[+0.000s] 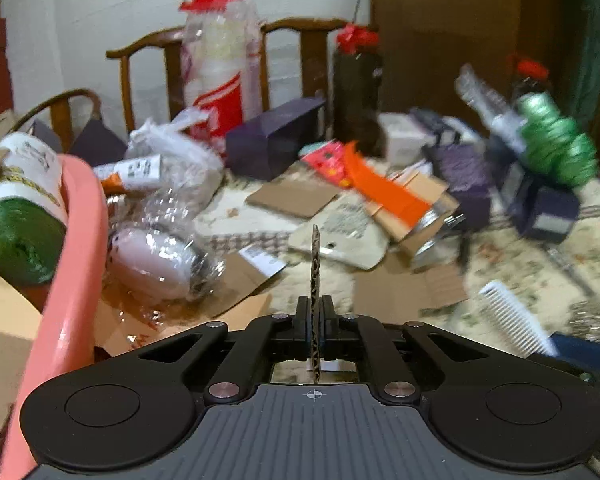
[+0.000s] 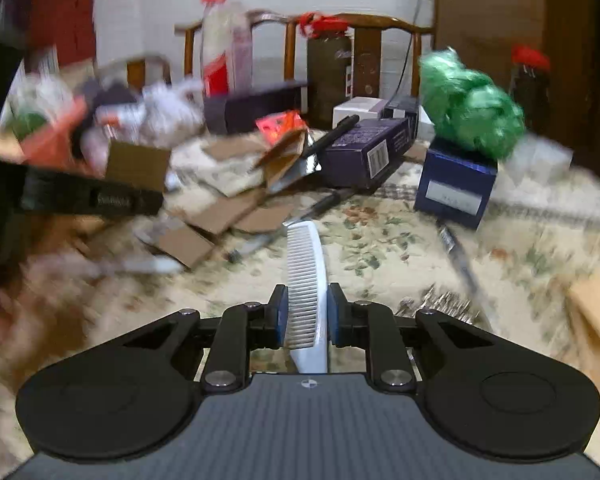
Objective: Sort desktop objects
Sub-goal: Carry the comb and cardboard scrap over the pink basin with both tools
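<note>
My left gripper (image 1: 315, 308) is shut on a thin piece of cardboard (image 1: 315, 264), which stands edge-on and upright between the pads. A pink basin (image 1: 76, 264) at its left holds a roll of green bags (image 1: 18, 236). My right gripper (image 2: 307, 300) is shut on a white comb (image 2: 304, 264) that sticks forward over the floral tablecloth (image 2: 380, 248), its teeth facing left. In the left wrist view the comb (image 1: 512, 320) shows at the lower right.
Cardboard scraps (image 2: 228, 216), a purple box (image 2: 364, 152), a blue box (image 2: 454, 186) topped by a green plastic bundle (image 2: 472, 116), and pens (image 2: 324, 204) crowd the table. Dark bottles (image 2: 328, 76) and wooden chairs (image 2: 380, 24) stand behind. A plastic-wrapped white object (image 1: 152, 264) lies beside the basin.
</note>
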`<state>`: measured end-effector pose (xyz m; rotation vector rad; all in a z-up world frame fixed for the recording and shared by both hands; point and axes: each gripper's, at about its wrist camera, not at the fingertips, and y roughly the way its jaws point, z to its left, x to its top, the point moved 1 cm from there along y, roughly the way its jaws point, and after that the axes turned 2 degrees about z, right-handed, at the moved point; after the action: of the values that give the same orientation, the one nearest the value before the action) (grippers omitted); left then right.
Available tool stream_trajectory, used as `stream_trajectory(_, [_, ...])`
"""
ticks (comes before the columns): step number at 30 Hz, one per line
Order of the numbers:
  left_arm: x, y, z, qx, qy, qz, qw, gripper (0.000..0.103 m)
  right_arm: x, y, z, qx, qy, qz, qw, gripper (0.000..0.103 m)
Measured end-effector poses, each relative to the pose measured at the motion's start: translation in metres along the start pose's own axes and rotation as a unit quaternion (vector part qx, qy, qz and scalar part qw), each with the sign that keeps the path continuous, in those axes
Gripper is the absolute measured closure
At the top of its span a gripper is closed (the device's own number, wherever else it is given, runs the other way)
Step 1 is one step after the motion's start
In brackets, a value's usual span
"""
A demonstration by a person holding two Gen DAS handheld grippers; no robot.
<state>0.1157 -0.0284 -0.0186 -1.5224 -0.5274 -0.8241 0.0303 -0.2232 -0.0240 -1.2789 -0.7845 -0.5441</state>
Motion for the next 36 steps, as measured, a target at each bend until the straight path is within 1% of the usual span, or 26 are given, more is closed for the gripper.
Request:
stream_trajectory(1, [0.000, -0.007, -0.003, -0.004, 0.006, -0.008, 0.9999, 0.103, 0.000, -0.006, -0.007, 0.029, 0.030, 0.001, 0.999, 0.080])
stream_trajectory(2, [0.001, -0.013, -0.005, -0.010, 0.010, -0.014, 0.9998, 0.103, 0.000, -0.014, -0.014, 0.048, 0.055, 0.001, 0.997, 0.080])
stream_trajectory(6, [0.007, -0.037, -0.012, -0.031, 0.017, -0.036, 0.9987, 0.103, 0.004, -0.039, -0.031, 0.101, 0.121, -0.006, 0.988, 0.080])
stream_trajectory(10, [0.012, -0.060, -0.009, -0.061, -0.001, -0.041, 0.9973, 0.103, 0.008, -0.059, -0.039, 0.110, 0.151, -0.018, 0.982, 0.080])
stream_trajectory(14, [0.012, -0.089, -0.004, -0.062, 0.002, -0.061, 0.9962, 0.103, 0.011, -0.079, -0.037, 0.118, 0.159, -0.030, 0.980, 0.080])
stream_trajectory(17, [0.013, -0.113, 0.008, -0.062, 0.000, -0.079, 0.9949, 0.103, 0.018, -0.091, -0.026, 0.130, 0.154, -0.041, 0.979, 0.080])
stream_trajectory(22, [0.008, -0.153, 0.041, -0.041, -0.008, -0.111, 0.9929, 0.103, 0.038, -0.105, 0.012, 0.161, 0.134, -0.056, 0.976, 0.080])
stream_trajectory(26, [0.000, -0.179, 0.077, -0.009, -0.019, -0.131, 0.9912, 0.103, 0.058, -0.105, 0.055, 0.194, 0.116, -0.062, 0.972, 0.080])
stream_trajectory(30, [-0.010, -0.194, 0.119, 0.031, -0.035, -0.134, 0.9898, 0.103, 0.079, -0.092, 0.105, 0.225, 0.099, -0.051, 0.968, 0.080])
stream_trajectory(33, [-0.017, -0.197, 0.150, 0.057, -0.053, -0.132, 0.9882, 0.103, 0.095, -0.079, 0.147, 0.251, 0.086, -0.039, 0.963, 0.080])
stream_trajectory(36, [-0.022, -0.198, 0.176, 0.076, -0.069, -0.132, 0.9859, 0.103, 0.107, -0.069, 0.184, 0.257, 0.066, -0.034, 0.964, 0.080])
